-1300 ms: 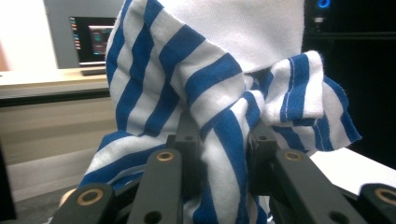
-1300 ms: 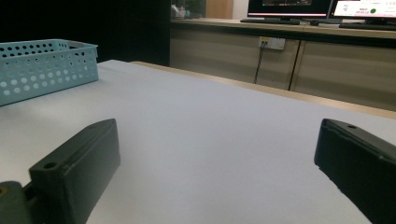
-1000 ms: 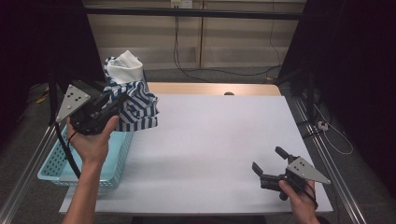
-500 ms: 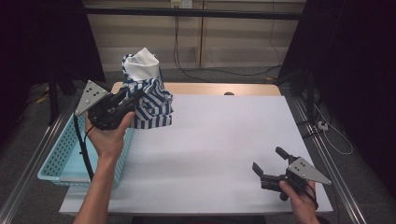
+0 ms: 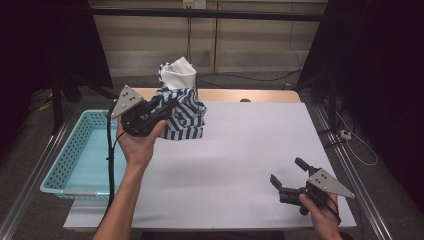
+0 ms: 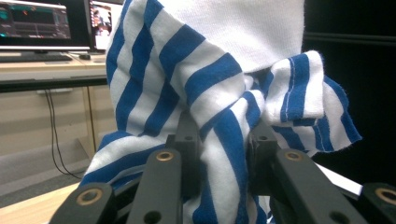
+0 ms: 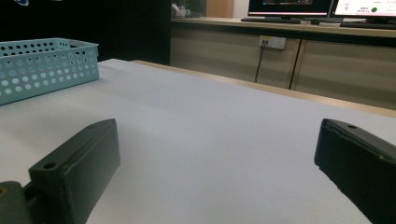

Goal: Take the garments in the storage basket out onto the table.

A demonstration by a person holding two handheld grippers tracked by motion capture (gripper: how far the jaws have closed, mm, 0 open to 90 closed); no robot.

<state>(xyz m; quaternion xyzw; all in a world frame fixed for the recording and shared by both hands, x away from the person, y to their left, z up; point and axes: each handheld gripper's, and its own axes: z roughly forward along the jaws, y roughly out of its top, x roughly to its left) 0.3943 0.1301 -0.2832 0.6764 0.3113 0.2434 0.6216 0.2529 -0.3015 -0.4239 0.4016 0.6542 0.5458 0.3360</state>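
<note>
The left gripper (image 5: 167, 106) has its jaws clamped on a bunched blue-and-white striped cotton garment (image 5: 182, 107), a fold of the cloth pinched between the black pads (image 6: 187, 140). The garment hangs above the far left part of the white table (image 5: 240, 150), beside the pale turquoise perforated plastic basket (image 5: 70, 155). At the near right edge, the right gripper (image 5: 289, 176) rests low with jaws wide apart and nothing between them.

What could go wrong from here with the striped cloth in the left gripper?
The left gripper pinches just a fold of the striped cloth, so the bundle could slip free. Its loose lower edge hangs near the table and might drag or unfold. The right gripper sits open, far off, so it offers no support.
</note>
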